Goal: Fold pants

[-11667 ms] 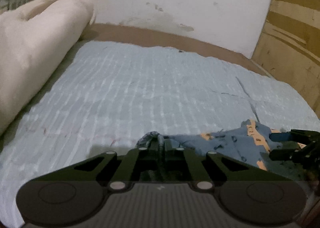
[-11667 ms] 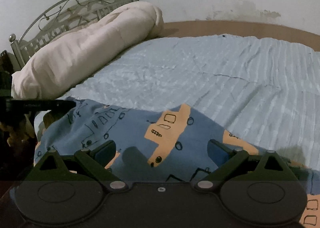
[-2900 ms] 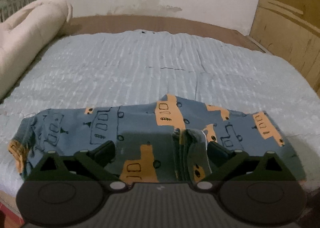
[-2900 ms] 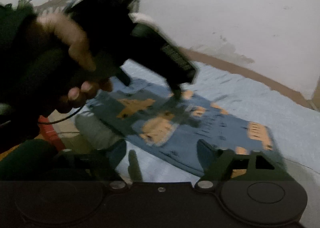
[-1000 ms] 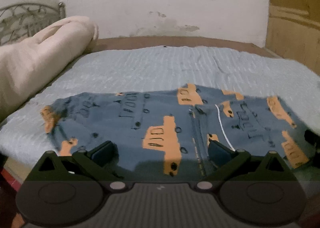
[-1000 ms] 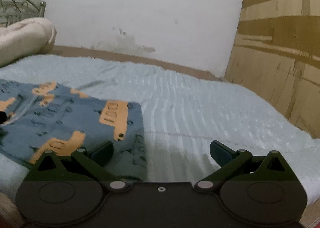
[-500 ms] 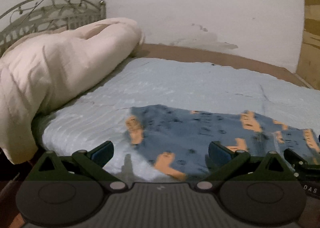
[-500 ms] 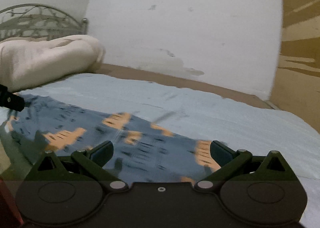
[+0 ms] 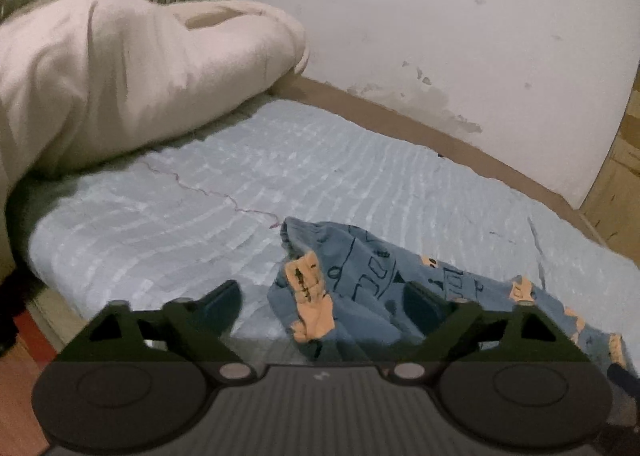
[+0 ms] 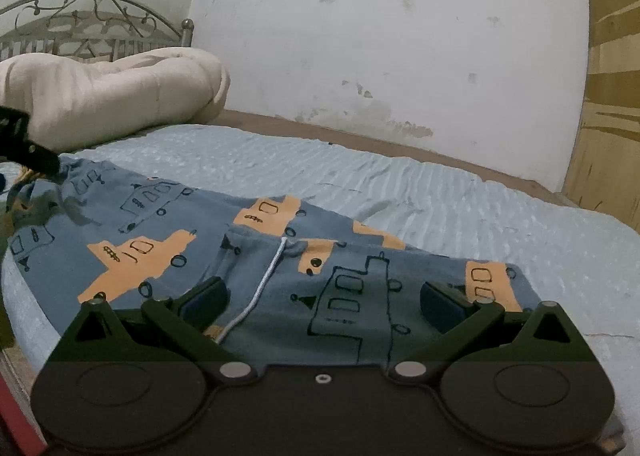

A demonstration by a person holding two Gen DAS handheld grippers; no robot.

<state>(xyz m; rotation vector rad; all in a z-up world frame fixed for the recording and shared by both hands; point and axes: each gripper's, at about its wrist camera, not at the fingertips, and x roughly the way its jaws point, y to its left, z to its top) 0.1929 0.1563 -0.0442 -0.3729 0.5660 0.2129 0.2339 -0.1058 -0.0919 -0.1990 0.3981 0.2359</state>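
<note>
A bed [image 9: 168, 216] covered in a pale blue quilted spread with fine ribbed stitching fills both wrist views, its brown frame edge running along a white plaster wall [image 10: 400, 36] marked by peeling patches. At the head end, a bulky cream comforter [image 9: 120, 72], soft and loosely rolled, rests against a wrought-metal headboard [image 10: 80, 16] with scrollwork. Wood-grain panelling [image 10: 612, 104] closes off the far right.

The pants [image 10: 248, 256], blue-grey knit fabric printed with orange and outlined vehicle shapes, lie across the near edge of the bed. Seen from the right wrist they lie mostly flat, with a white drawstring [image 10: 264, 280] trailing over the waistband area. Seen from the left wrist, one end of the pants [image 9: 344, 284] is bunched and rumpled into raised folds.

The left gripper [image 9: 320, 306] is pointed low toward that bunched end, its dark fingers spread wide and holding nothing; crumpled cloth sits between them. The right gripper [image 10: 324, 298] hovers just above the flat fabric, fingers likewise wide apart and empty, straddling the drawstring and a printed vehicle outline.
</note>
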